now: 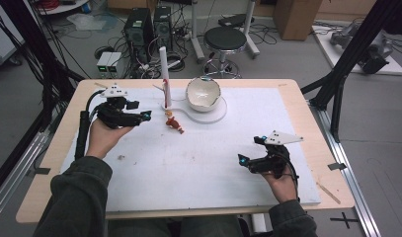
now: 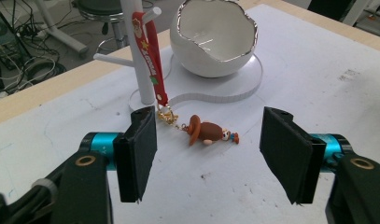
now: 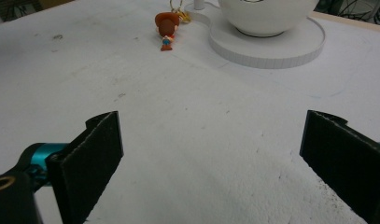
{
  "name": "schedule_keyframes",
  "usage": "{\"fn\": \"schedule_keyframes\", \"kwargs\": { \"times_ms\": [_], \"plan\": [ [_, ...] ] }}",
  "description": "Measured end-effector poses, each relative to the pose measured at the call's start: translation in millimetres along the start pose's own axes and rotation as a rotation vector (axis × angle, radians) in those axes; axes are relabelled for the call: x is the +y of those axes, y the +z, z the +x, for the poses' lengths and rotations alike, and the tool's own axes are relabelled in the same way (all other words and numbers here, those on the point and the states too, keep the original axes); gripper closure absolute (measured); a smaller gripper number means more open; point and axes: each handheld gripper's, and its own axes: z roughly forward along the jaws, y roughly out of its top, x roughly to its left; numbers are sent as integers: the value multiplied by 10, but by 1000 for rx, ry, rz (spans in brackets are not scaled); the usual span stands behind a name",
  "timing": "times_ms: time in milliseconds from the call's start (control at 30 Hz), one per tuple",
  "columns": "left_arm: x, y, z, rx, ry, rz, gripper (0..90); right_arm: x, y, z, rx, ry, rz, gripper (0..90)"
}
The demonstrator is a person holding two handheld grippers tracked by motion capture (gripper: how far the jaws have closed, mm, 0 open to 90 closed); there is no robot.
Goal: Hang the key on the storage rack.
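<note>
A small brown figurine keychain (image 2: 207,132) lies on the white mat, joined by a gold clasp to a red strap (image 2: 151,60) that hangs from the white peg stand (image 2: 137,56). In the high view the figurine (image 1: 174,122) lies just in front of the stand (image 1: 164,74). My left gripper (image 1: 145,115) is open at the left of the figurine, its jaws apart with nothing between them; in the left gripper view the figurine lies a little beyond the pads (image 2: 136,151). My right gripper (image 1: 242,159) rests open at the front right, far from the figurine (image 3: 167,25).
A white eggshell-shaped bowl (image 1: 203,93) sits on a white round base (image 1: 216,115) to the right of the stand. The white mat (image 1: 198,163) covers a wooden table (image 1: 50,163). A stool, computers and cables stand on the floor beyond the table.
</note>
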Motion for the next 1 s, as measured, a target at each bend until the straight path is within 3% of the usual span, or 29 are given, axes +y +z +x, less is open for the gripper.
{"fn": "schedule_keyframes", "kwargs": {
  "times_ms": [433,1000],
  "plan": [
    [-71,-66,-65,-17,1,3,240,0,0,1,-2,0,0,49],
    [-236,-270,-155,-46,14,-27,226,6,10,19,-3,-3,1,49]
  ]
}}
